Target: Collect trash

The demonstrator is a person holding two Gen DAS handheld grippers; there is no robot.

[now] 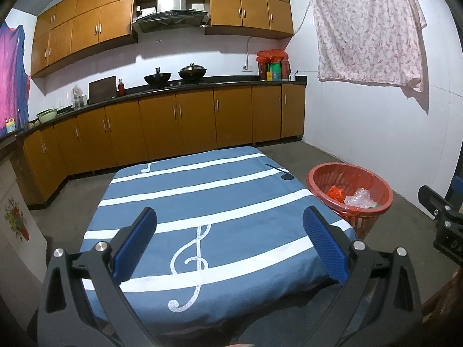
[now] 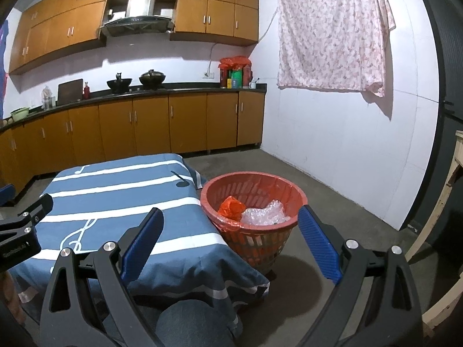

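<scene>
Right wrist: both claws, right claw (image 2: 228, 241) and left claw (image 1: 230, 241), released, empty; basket (image 2: 285, 228) at 12 o'clock beside table (image 2: 115, 199), trash (image 2: 262, 212) inside.

Both views look forward and slightly downward past each tool's blue fingers; the left faces the blue striped cloth-covered counter (image 1: 220, 202) closely, the right the red plastic basket (image 2: 254, 217); both share these.
</scene>
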